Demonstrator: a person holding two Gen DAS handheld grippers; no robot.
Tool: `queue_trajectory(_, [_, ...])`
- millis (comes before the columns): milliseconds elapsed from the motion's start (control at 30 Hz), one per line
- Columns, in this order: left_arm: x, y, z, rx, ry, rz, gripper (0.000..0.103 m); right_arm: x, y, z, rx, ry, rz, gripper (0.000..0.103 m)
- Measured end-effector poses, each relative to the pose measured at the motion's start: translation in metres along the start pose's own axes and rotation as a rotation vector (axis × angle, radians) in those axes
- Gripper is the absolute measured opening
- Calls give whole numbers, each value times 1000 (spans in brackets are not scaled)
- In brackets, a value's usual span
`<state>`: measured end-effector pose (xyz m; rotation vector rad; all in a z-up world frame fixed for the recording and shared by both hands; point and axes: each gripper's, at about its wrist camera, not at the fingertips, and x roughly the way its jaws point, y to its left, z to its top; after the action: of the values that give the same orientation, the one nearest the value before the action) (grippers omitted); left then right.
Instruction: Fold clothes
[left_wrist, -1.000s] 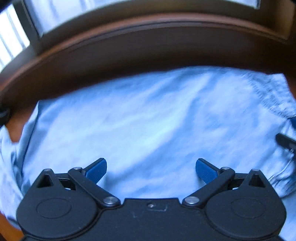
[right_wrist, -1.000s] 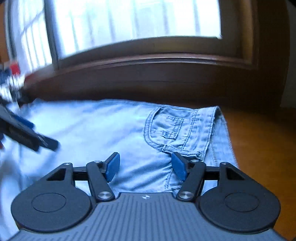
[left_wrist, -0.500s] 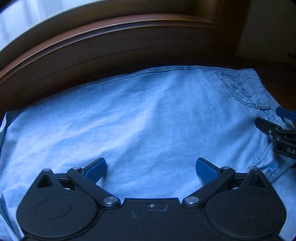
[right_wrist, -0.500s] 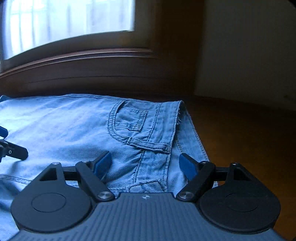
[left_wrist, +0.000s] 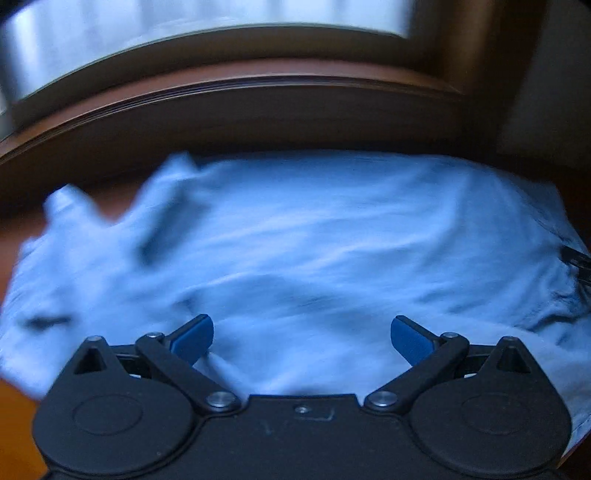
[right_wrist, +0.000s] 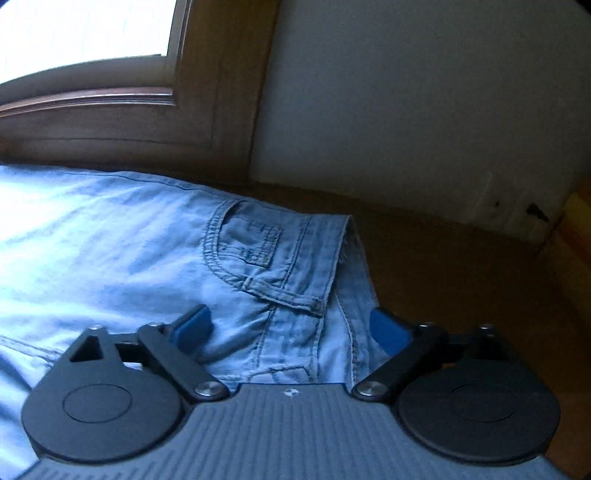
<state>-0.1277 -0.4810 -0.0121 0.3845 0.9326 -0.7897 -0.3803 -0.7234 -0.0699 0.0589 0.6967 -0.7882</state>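
Observation:
Light blue jeans (left_wrist: 314, 240) lie flat on a brown wooden table (right_wrist: 443, 258). My left gripper (left_wrist: 301, 326) hovers open over the middle of the cloth with nothing pinched. The left wrist view is blurred, and the fabric is rumpled at its far left (left_wrist: 74, 210). My right gripper (right_wrist: 290, 319) is over the waistband end (right_wrist: 325, 258), beside the stitched pocket (right_wrist: 245, 243). Its jaws are opening; denim lies under the gap, but the pads do not press it. A tip of the right gripper (left_wrist: 578, 260) shows at the right edge of the left wrist view.
A dark wooden window frame (left_wrist: 258, 96) runs along the far side of the table, close behind the jeans. A pale wall (right_wrist: 406, 110) stands to the right of it. Bare tabletop lies right of the waistband. A yellowish object (right_wrist: 576, 229) sits at the far right edge.
Both views have shifted: the right one slid rightwards to the waistband end and its jaws spread wider. The left one now shows the rumpled left end of the jeans, blurred by motion.

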Motion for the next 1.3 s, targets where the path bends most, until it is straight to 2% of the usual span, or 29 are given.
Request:
queue_trajectory(33, [-6,14,-5,-29,3,17,103,-4,5,6,-9,9,-18,85])
queue_trajectory(133, [-19,53,-22,-99,20,71,103,-40,35,19,-46,-45,-66,86])
queue_trajectory(200, [-28,84,-31,-129,4,83,103,-66,61,26,-65,-102,-39,87])
queue_trajectory(333, [-27,130,-39,-149,16,41,103,-94,143,35,-78,-147,40,89])
queue_trajectory(400, [-23,146,-41,-140,28,-26,103,-99,188,39,-78,-142,107,89])
queue_trajectory(533, [-20,153,-41,-25,27,-106,103,-97,269,53,-39,-107,279,89])
queue_trajectory(633, [-25,159,-46,29,22,-135,103,-96,316,68,-16,-113,385,89])
queue_trajectory(800, [-32,180,-55,58,21,-189,103,-71,362,98,-18,-106,505,89])
queue_trajectory(900, [-33,200,-60,47,26,-148,103,-75,379,108,-65,-105,600,89])
queue_trajectory(967, [-36,213,-62,14,47,-99,103,-62,398,121,-108,-123,652,89])
queue_trajectory(1100, [-44,237,-66,-41,72,-56,103,-43,451,146,-172,-116,733,88])
queue_trajectory(1200, [-47,251,-68,-51,113,-63,103,-40,485,155,-290,-117,699,86])
queue_trajectory(1267, [-48,257,-66,-55,131,-85,103,-29,503,159,-324,-68,656,79])
queue_trajectory(1300, [-49,260,-66,-53,131,-94,103,-22,510,162,-328,-35,641,71])
